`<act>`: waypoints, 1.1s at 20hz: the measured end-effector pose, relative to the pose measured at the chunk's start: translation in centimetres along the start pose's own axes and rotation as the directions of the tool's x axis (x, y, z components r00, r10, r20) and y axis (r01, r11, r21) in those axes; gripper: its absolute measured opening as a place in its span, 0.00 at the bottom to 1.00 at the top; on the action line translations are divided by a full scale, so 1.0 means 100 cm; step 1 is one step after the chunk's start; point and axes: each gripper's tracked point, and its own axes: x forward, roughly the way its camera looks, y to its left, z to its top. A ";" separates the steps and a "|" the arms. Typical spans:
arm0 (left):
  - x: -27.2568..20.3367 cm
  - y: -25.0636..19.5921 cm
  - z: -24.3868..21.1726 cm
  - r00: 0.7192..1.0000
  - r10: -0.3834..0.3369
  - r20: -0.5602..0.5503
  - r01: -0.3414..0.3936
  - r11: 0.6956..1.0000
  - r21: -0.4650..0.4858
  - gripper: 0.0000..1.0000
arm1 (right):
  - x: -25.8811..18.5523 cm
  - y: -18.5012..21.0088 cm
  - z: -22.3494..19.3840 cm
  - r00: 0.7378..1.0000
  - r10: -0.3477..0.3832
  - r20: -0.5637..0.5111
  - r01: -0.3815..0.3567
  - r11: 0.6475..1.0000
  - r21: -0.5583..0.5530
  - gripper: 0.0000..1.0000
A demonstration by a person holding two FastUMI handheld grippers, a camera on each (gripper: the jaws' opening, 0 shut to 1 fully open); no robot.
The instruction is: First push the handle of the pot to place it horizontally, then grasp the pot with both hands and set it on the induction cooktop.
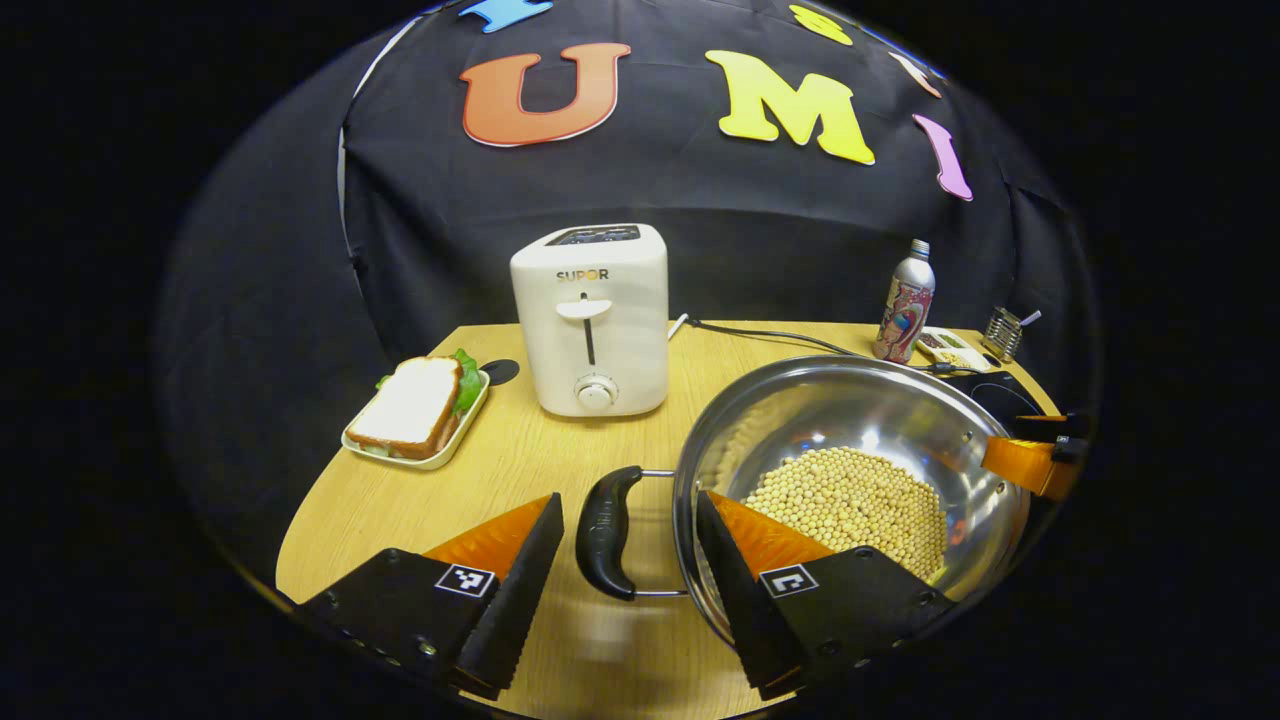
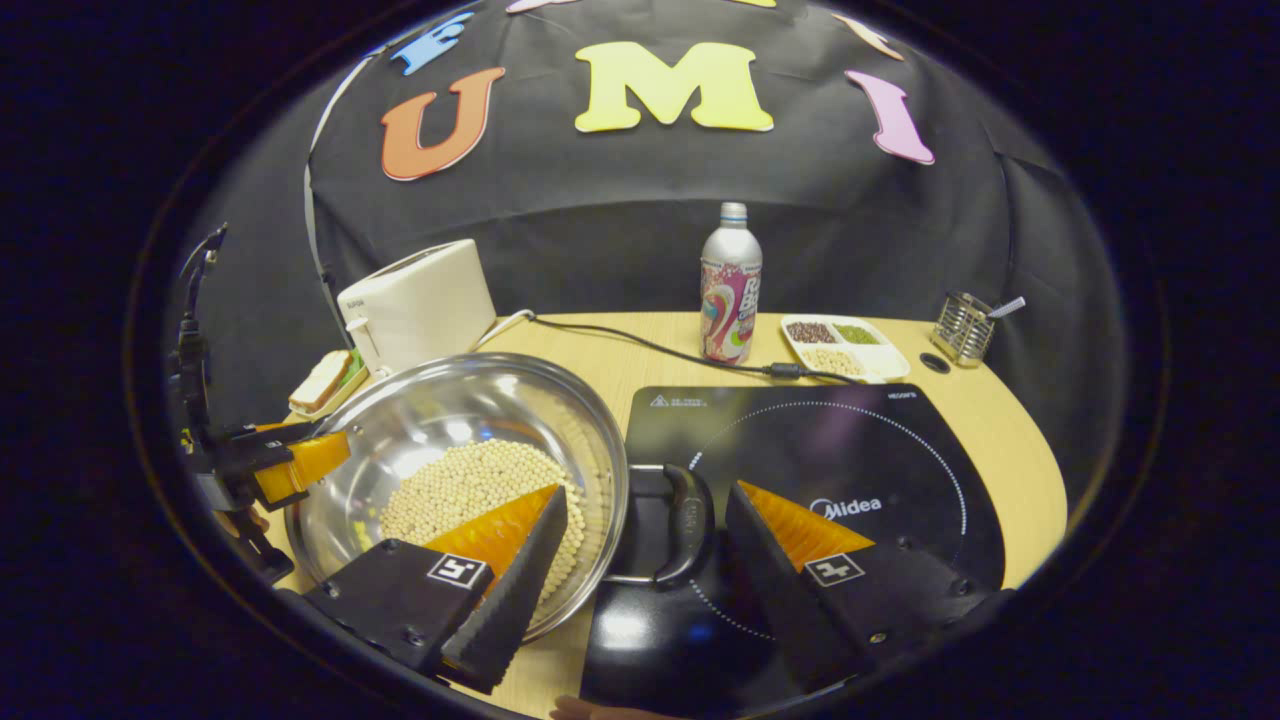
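A steel pot (image 1: 850, 400) holding pale beans (image 1: 850, 500) rests on the wooden table (image 1: 520, 450). Its black left handle (image 1: 605, 535) lies between the fingers of my left gripper (image 1: 628, 510), which is open and straddles it without pressing. In the right gripper view, the pot (image 2: 440, 410) stands just left of the black induction cooktop (image 2: 850, 450). The pot's right handle (image 2: 688, 520) hangs over the cooktop's left edge, inside my open right gripper (image 2: 648, 495). Each view also catches the opposite gripper across the pot, the right gripper (image 1: 1040, 455) and the left gripper (image 2: 290, 465).
A white toaster (image 1: 592, 315) stands behind the pot, with a sandwich on a plate (image 1: 415, 410) to its left. Beyond the cooktop are a metal bottle (image 2: 730, 285), a divided tray of grains (image 2: 845, 345), a small wire holder (image 2: 962, 325) and a black cable (image 2: 640, 345).
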 end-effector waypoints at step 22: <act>-0.040 0.011 -0.004 0.991 0.076 -0.114 -0.078 0.997 -0.017 0.58 | -0.018 0.004 0.004 0.992 -0.032 -0.124 0.015 0.990 -0.139 0.55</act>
